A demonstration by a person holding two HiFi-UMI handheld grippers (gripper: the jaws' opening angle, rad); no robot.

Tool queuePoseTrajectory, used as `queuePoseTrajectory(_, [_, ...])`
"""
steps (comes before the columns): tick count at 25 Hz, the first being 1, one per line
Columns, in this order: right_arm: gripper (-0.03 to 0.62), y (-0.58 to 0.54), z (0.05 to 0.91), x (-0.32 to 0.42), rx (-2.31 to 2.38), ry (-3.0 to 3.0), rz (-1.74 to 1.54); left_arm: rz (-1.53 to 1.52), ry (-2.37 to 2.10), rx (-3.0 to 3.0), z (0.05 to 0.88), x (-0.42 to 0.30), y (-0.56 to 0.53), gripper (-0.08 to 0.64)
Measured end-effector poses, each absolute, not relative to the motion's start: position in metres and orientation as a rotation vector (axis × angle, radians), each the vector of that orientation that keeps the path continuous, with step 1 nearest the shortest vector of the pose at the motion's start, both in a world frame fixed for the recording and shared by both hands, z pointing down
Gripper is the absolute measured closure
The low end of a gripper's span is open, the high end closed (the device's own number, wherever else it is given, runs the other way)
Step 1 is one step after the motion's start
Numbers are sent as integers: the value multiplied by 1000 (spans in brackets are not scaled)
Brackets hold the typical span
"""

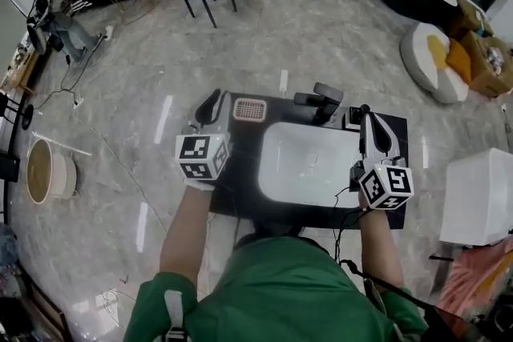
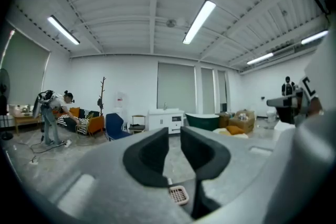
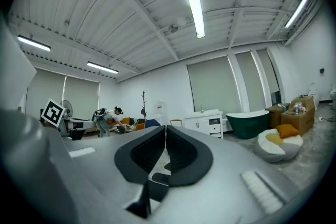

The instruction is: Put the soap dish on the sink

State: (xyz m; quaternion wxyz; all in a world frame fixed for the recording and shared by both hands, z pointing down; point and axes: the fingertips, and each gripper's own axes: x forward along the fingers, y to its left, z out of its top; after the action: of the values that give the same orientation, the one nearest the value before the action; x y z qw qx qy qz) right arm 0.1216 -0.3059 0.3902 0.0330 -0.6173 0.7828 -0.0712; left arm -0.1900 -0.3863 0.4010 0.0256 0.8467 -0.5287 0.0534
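Soap dish (image 1: 249, 110) lies by the sink (image 1: 264, 164); both tools are empty.

Head view: the pink dish with a grid top lies on the black worktop (image 1: 237, 172), just beside the sink's back left corner. The left tool (image 1: 213, 102) is right next to it, and the right tool (image 1: 367, 118) is at the sink's far side. Left gripper view: the jaws are a little apart with nothing between them, and the dish shows just below. Right gripper view: the jaws are closed together on nothing. The dish looks light, stiff and a bit slippery, so it is best pinched across its rim.
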Motion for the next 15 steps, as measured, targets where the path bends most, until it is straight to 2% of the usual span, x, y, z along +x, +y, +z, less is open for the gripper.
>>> queuePoseTrajectory(15, [584, -285, 299, 109, -1782, 2446, 133, -40, -1738, 2705, 310, -202, -341, 492])
